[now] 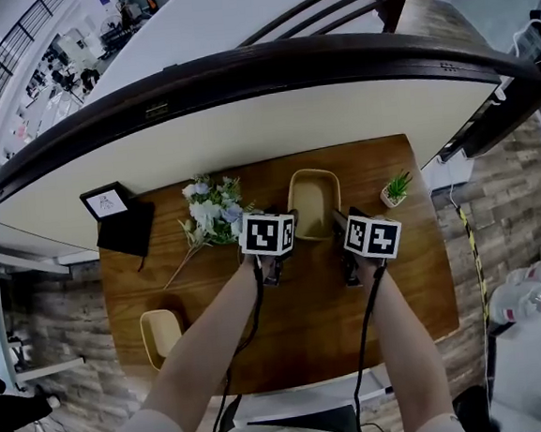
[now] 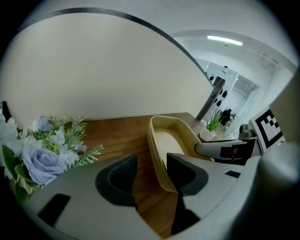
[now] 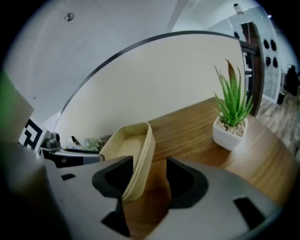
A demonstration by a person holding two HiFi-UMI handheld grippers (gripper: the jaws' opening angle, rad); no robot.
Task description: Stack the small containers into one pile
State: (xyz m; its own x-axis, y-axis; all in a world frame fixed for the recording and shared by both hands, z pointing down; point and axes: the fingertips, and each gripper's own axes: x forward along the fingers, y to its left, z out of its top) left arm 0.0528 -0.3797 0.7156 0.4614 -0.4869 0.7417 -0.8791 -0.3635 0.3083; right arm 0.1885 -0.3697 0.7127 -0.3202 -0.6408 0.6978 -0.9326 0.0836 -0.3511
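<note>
A wooden desk (image 1: 309, 329) stands against a curved cream wall (image 1: 245, 137); near its far edge sits a beige container (image 1: 314, 202), between a spray of flowers (image 1: 212, 211) and a small potted plant (image 1: 396, 190); the left gripper (image 1: 288, 220) straddles its left wall with jaws apart, the right gripper (image 1: 340, 223) its right wall likewise, neither pinching; another container (image 1: 161, 335) lies well apart at the near left corner.

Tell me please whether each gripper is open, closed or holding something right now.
Left gripper: open, tan container's wall between its jaws, not gripped.
Right gripper: open, the container's other wall between its jaws.
</note>
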